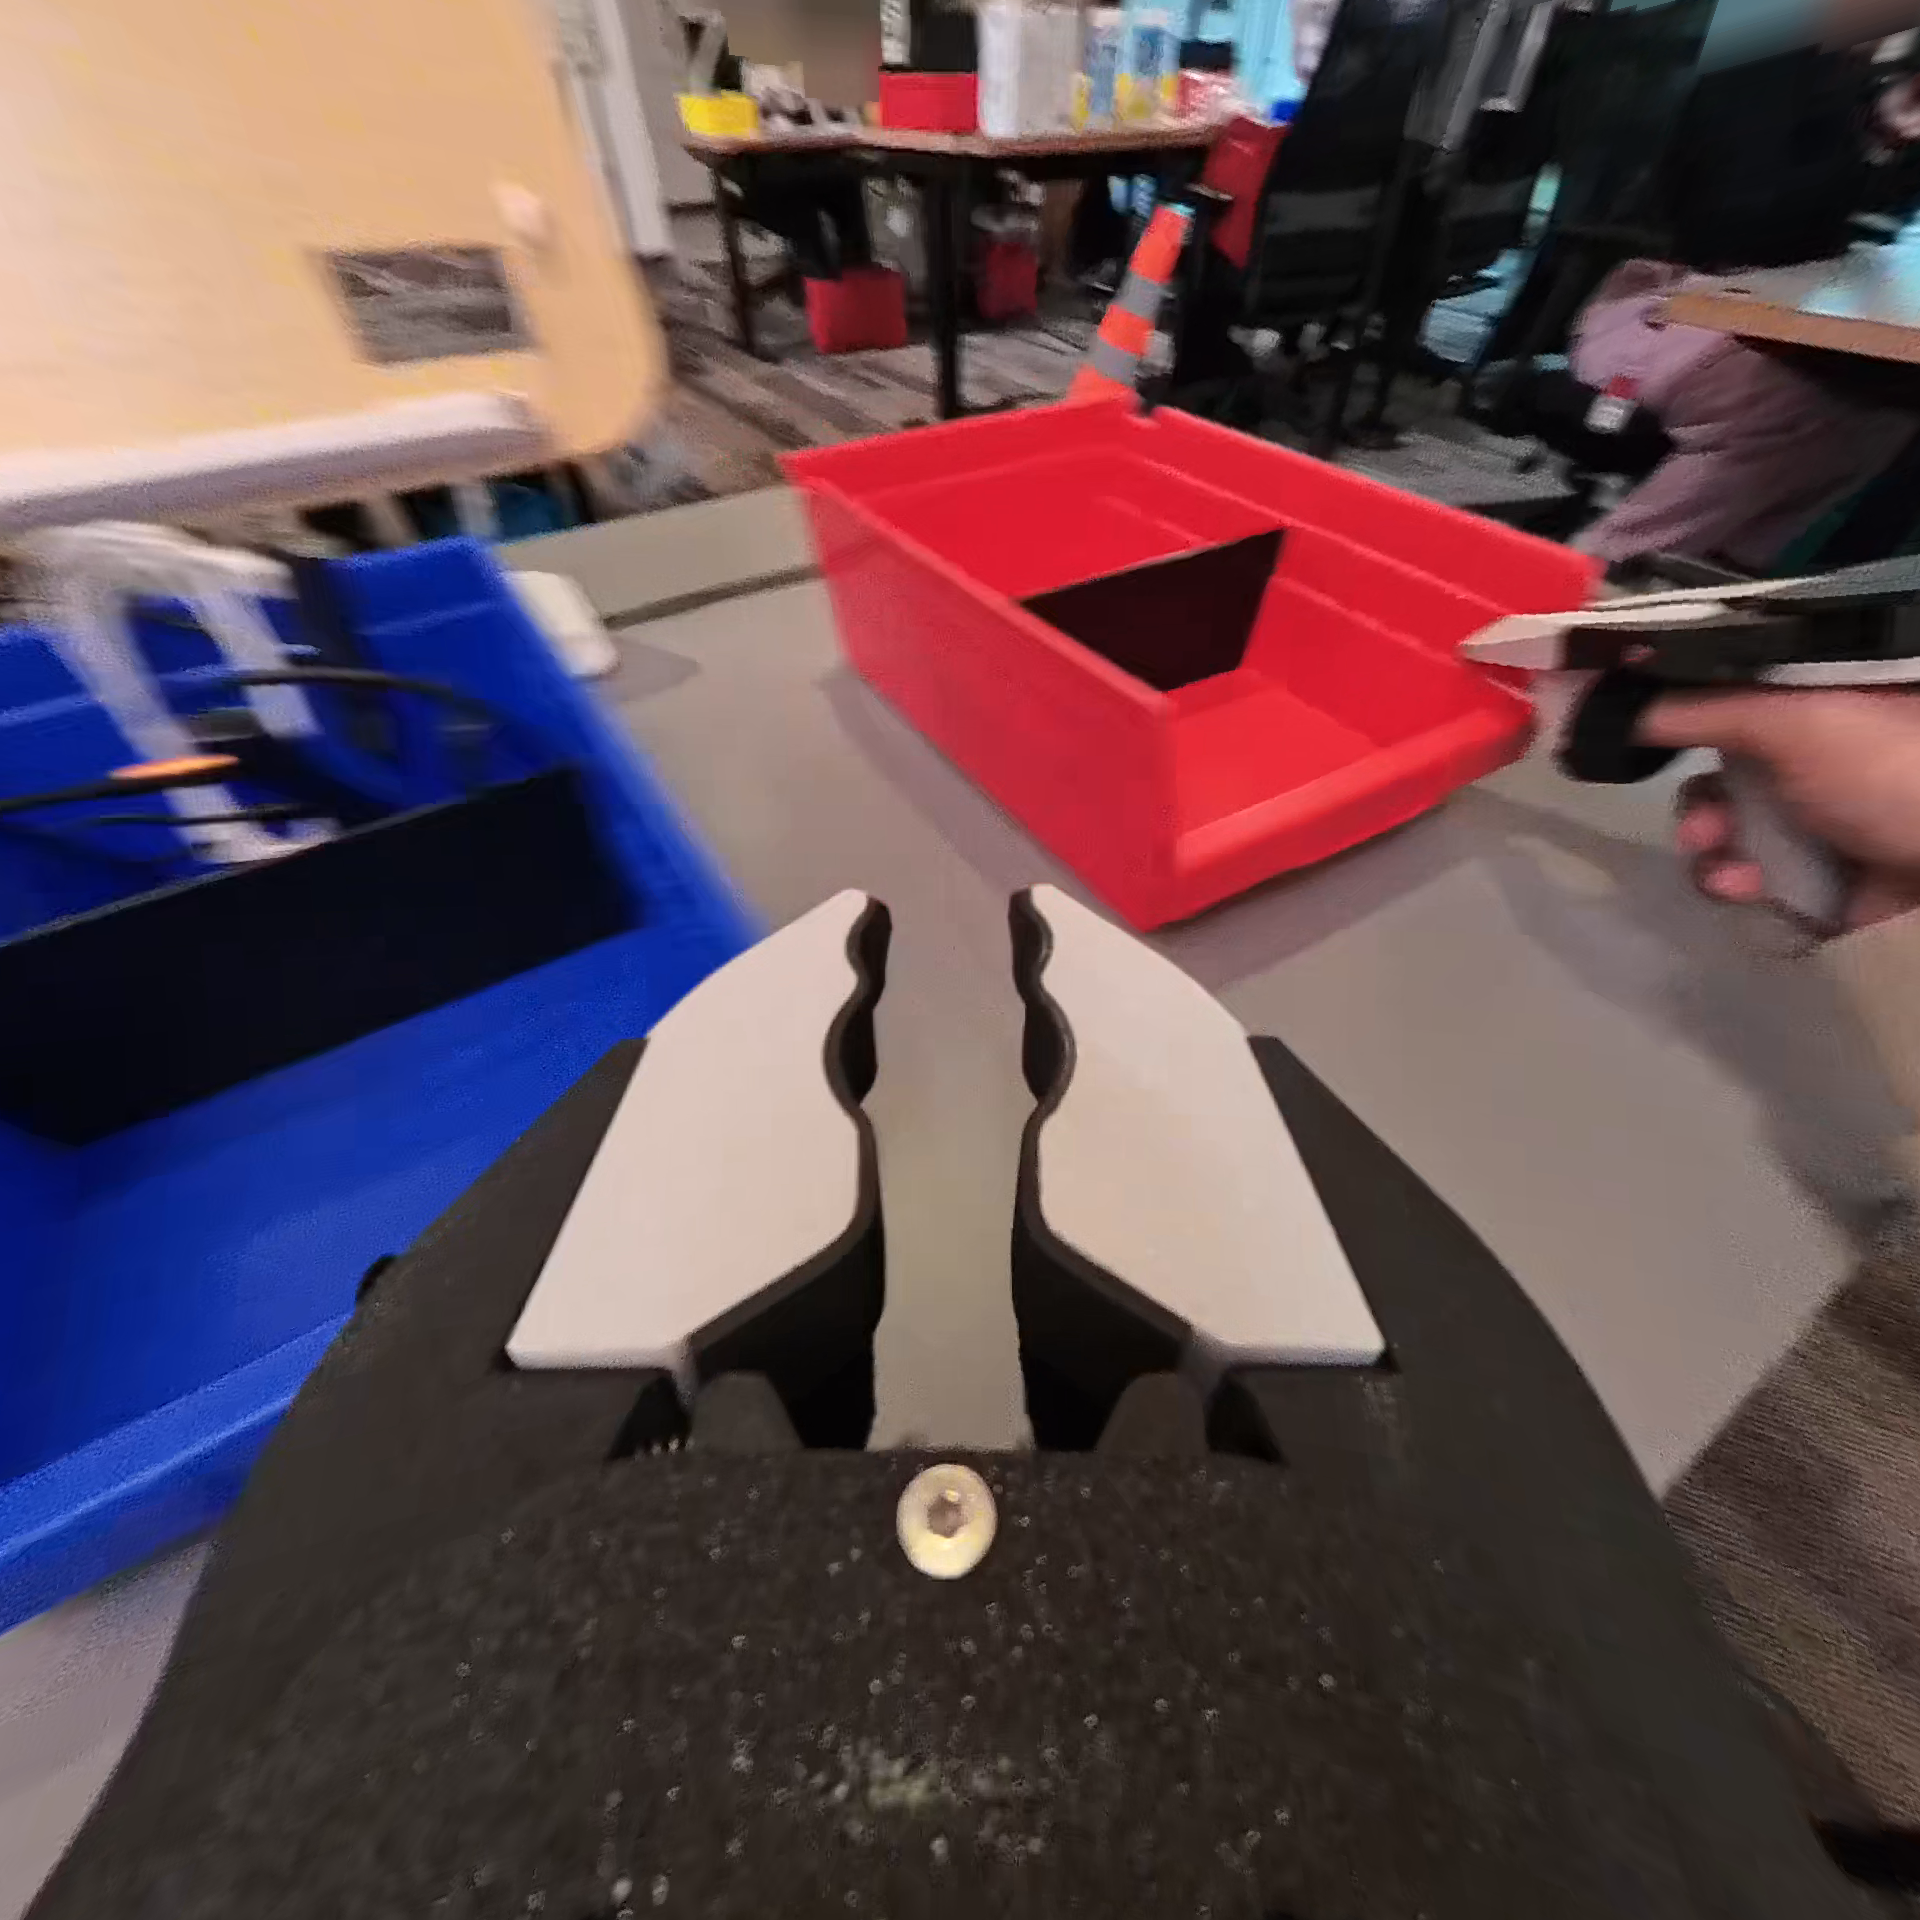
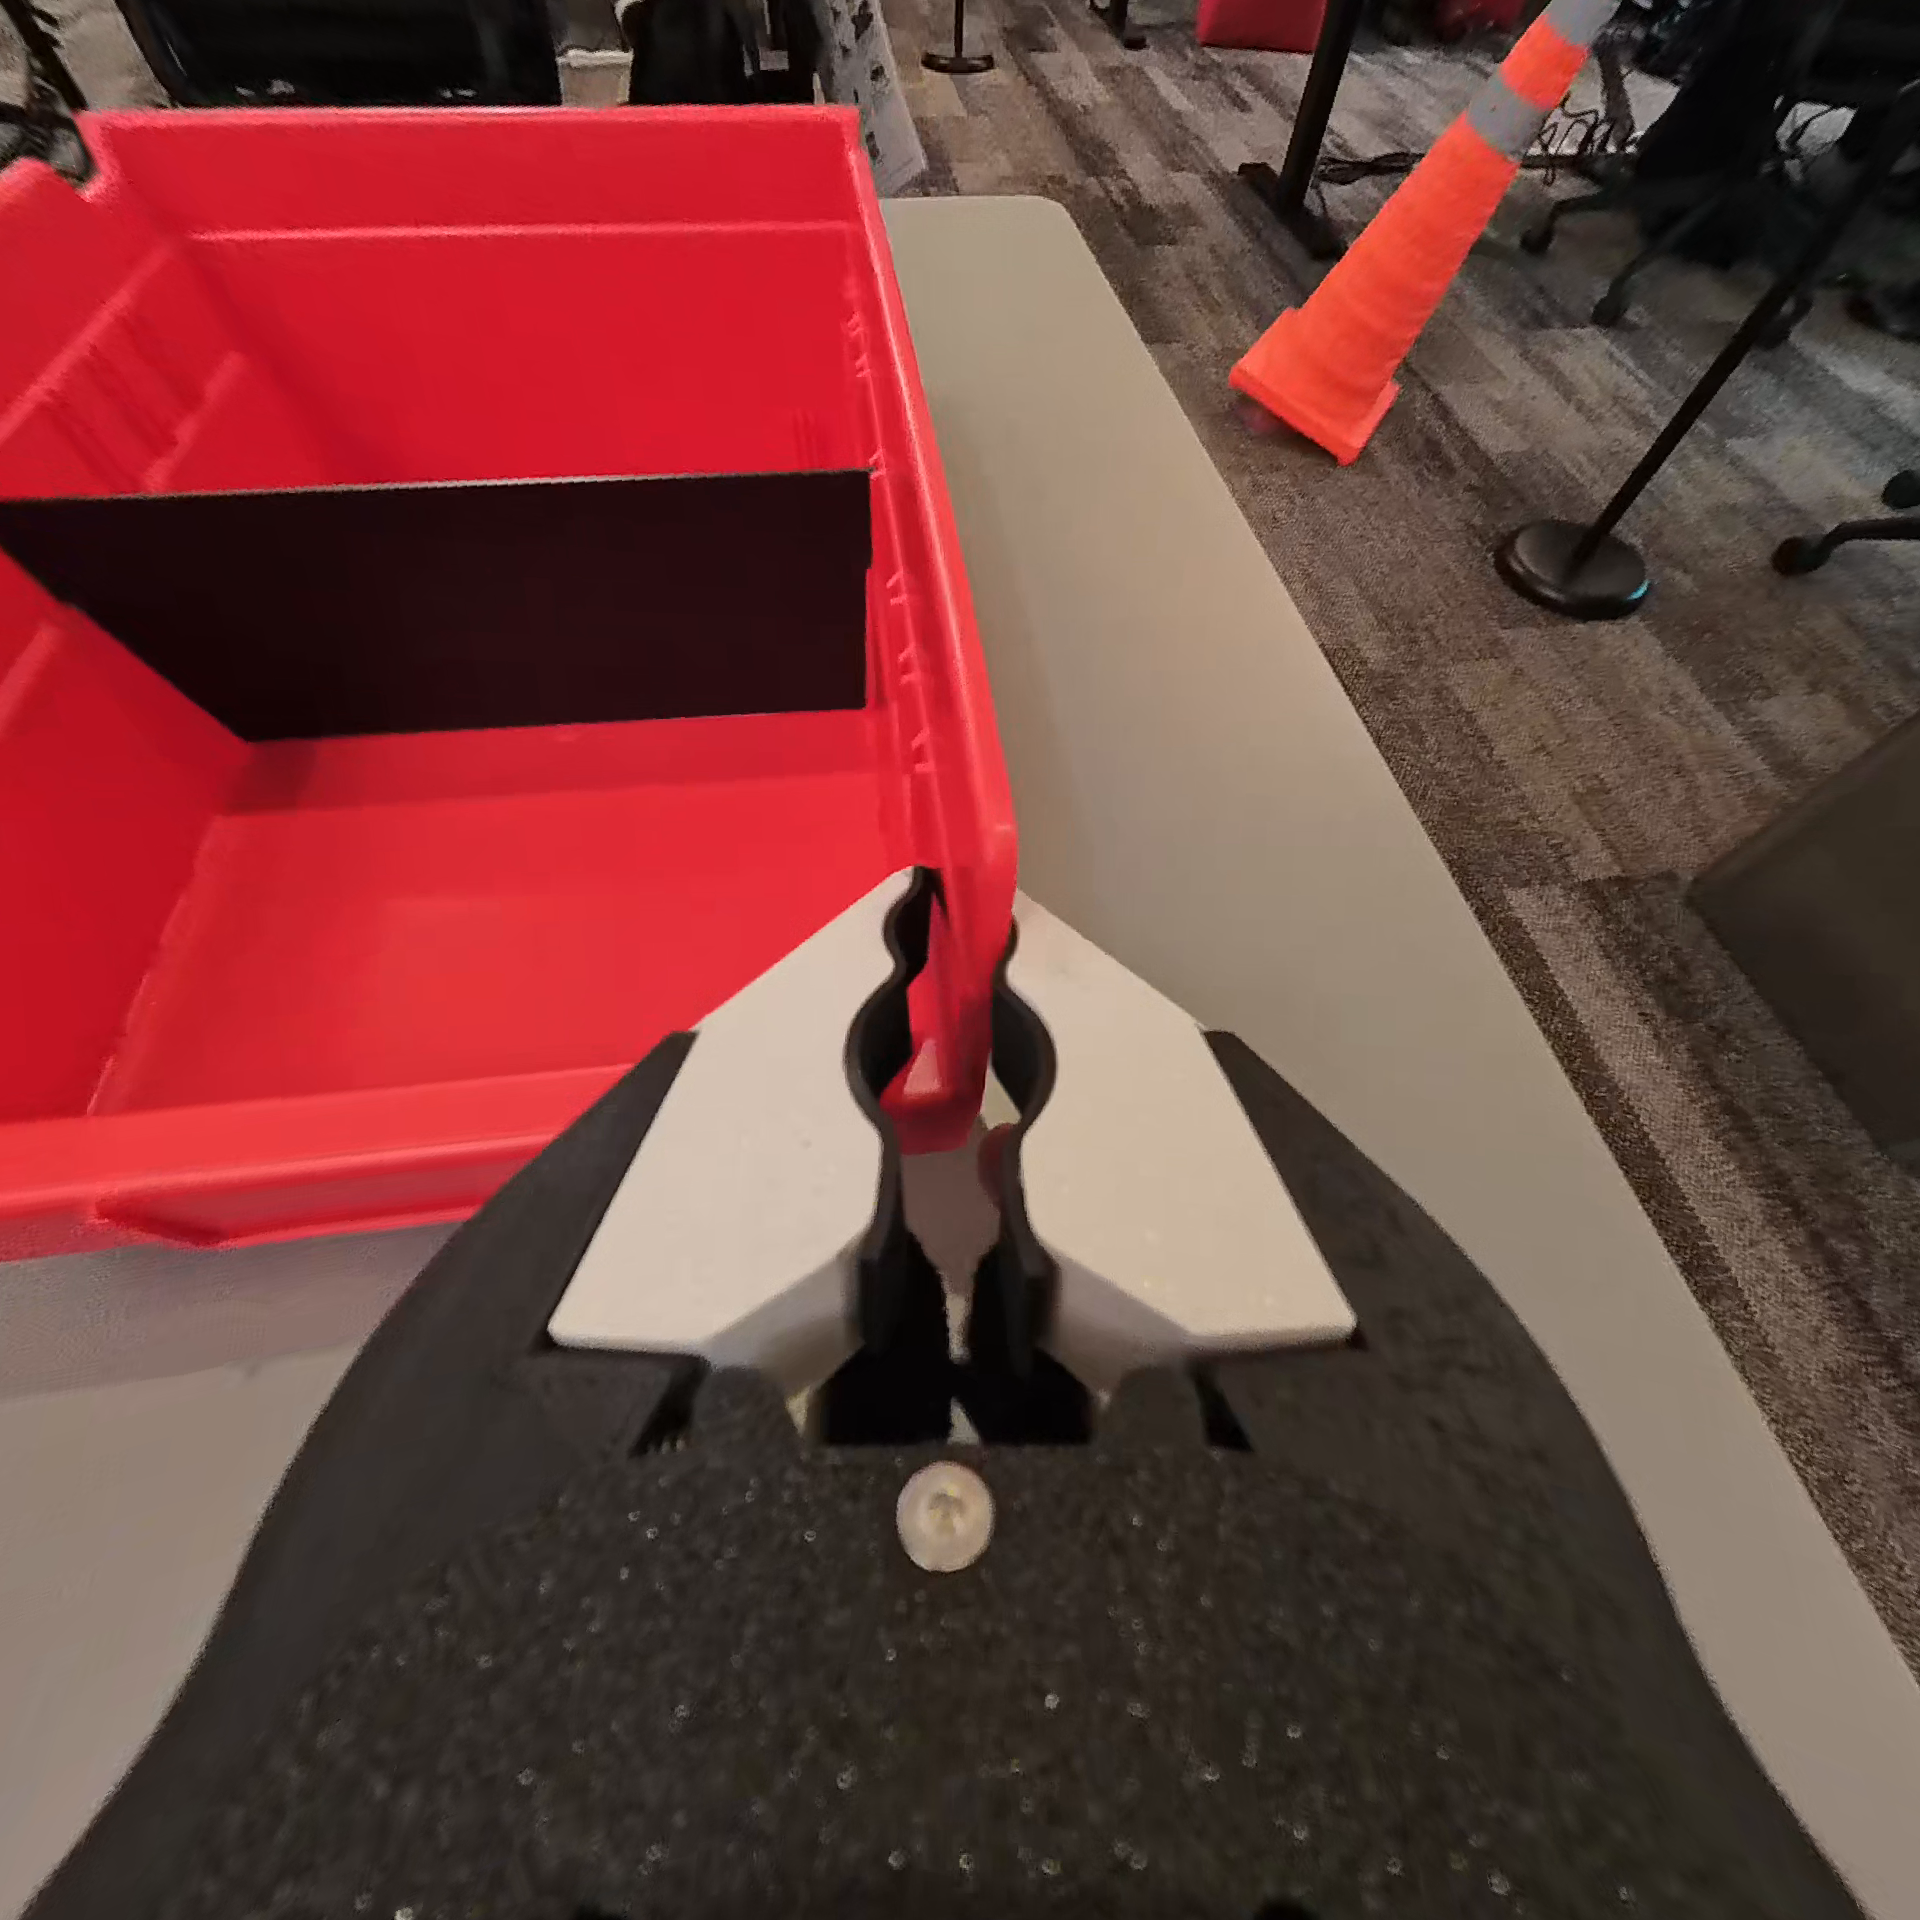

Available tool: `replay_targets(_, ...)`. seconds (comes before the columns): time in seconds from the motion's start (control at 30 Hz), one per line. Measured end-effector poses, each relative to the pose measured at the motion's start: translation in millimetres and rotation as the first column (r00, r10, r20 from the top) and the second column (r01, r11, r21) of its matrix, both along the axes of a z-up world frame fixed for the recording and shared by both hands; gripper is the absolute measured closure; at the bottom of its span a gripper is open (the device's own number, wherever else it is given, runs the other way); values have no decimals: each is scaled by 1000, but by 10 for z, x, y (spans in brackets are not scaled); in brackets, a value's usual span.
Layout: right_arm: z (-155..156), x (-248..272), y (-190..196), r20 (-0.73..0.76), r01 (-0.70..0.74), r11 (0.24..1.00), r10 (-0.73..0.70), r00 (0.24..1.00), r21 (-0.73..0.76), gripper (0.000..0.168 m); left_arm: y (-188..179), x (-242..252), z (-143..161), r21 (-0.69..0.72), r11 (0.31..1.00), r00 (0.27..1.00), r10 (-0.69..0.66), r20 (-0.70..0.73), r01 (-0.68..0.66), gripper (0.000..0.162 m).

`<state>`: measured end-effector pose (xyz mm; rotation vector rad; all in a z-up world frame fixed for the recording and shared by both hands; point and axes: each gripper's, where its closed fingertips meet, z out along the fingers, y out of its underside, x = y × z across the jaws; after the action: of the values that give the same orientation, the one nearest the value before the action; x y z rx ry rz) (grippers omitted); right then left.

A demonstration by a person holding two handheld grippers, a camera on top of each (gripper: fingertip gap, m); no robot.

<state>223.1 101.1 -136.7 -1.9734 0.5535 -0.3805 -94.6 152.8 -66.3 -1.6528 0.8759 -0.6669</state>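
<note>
My right gripper (image 2: 961, 914) is shut on the near right corner of the red bin's (image 2: 540, 914) side wall; the red rim sits between its jaws. The bin is empty, with a black divider (image 2: 457, 603) across its middle. In the left wrist view the red bin (image 1: 1039, 748) stands on the grey table (image 1: 1351, 1039) ahead to the right, and the right gripper (image 1: 1507, 644) shows at its right rim, held by a hand (image 1: 1808, 810). My left gripper (image 1: 951, 914) is open and empty above the table, just right of a blue bin (image 1: 312, 1195).
The blue bin holds black cables (image 1: 312, 686), white parts (image 1: 104, 644) and a black divider (image 1: 291, 935). An orange traffic cone (image 2: 1392, 270) and a black stand base (image 2: 1574, 566) are on the carpet right of the table's edge (image 2: 1299, 727). Chairs and cluttered tables (image 1: 935, 135) stand behind. One gripper's finger ends stand about 35 cm off the other's.
</note>
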Motion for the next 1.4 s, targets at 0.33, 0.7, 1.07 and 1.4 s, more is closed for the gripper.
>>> replay_targets(0.33, 1212, -1377, 445, 178, -255, 934, 215, 960, 251, 137, 1305, -1958, -392, -34, 941, 939, 335, -78, -338, 111)
replay_targets(0.7, -9, -3238, 1352, 38, -323, 945, 322, 946, 41, 165, 1567, -1844, -632, -136, 923, 930, 341, -139, -359, 157)
replay_targets(1.07, 143, -4638, 2052, 103, -368, 928, 361, 927, 61, 166, 2178, -3294, -345, -70, 866, 866, 486, -120, -495, 159)
replay_targets(1.4, -12, -5213, 2488, 92, -435, 900, 431, 898, 32, 163, 2686, -3828, -604, -195, 877, 897, 441, -33, -439, 158)
